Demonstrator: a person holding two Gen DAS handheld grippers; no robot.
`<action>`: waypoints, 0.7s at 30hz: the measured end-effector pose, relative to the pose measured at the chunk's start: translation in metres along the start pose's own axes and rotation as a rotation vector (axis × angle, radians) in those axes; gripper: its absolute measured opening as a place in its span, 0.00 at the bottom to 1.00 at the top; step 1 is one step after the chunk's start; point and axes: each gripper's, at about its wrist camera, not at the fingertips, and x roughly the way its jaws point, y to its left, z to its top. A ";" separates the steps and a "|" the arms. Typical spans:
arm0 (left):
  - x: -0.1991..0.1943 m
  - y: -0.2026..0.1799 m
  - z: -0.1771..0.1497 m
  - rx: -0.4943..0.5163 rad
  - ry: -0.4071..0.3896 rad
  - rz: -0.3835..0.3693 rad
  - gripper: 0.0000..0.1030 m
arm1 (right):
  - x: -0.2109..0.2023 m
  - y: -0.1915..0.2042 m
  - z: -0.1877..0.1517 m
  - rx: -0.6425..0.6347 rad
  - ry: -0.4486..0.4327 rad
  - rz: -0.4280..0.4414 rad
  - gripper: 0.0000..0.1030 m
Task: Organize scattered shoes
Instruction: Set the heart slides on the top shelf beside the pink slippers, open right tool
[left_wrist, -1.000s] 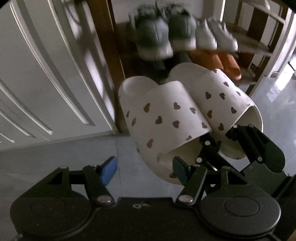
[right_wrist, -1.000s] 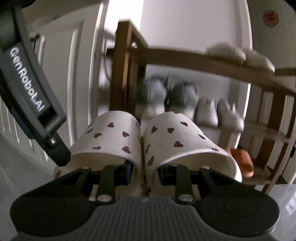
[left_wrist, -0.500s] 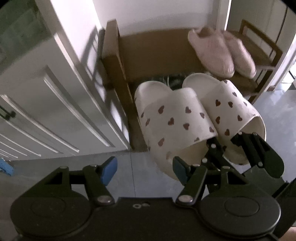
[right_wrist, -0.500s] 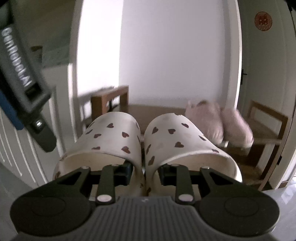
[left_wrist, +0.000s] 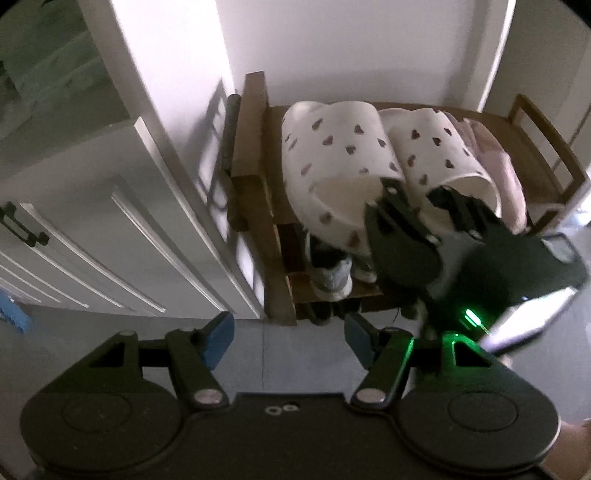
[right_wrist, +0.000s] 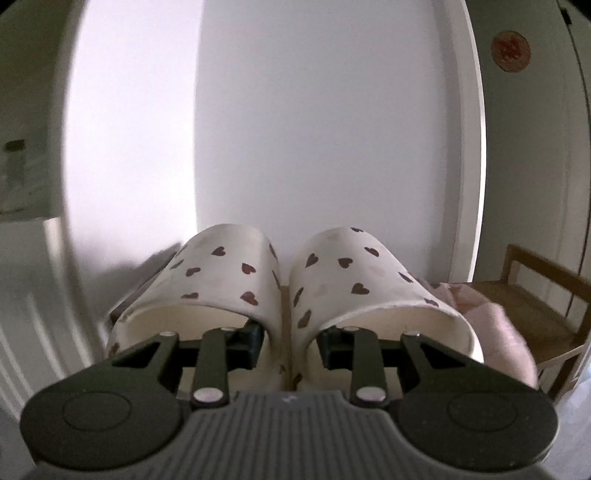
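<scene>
Here, nearest, the left gripper (left_wrist: 284, 338) is hanging spread and empty, leaving the work to its partner; the right gripper (right_wrist: 286, 341) is pinching both slippers (right_wrist: 317, 280) by their touching inner walls, carrying the pair as one; beyond, they are hovering over the rack's top shelf (left_wrist: 517, 133), beside pink slippers (left_wrist: 498, 158).

Heart-print slippers (left_wrist: 369, 162) over wooden rack (left_wrist: 255, 206), pinched in right gripper (left_wrist: 424, 206)

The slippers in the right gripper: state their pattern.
Cream-white slippers dotted with small dark reddish-brown hearts, clearest in the right wrist view.
</scene>
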 end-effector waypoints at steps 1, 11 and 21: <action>0.003 0.001 0.002 -0.007 0.002 0.002 0.64 | 0.011 0.003 -0.003 0.011 -0.001 -0.010 0.33; 0.033 0.005 0.019 -0.043 -0.018 0.062 0.64 | 0.080 0.017 -0.035 0.006 0.010 -0.002 0.36; 0.035 0.005 0.011 -0.047 -0.012 0.066 0.64 | 0.087 0.009 -0.055 -0.004 0.048 0.072 0.75</action>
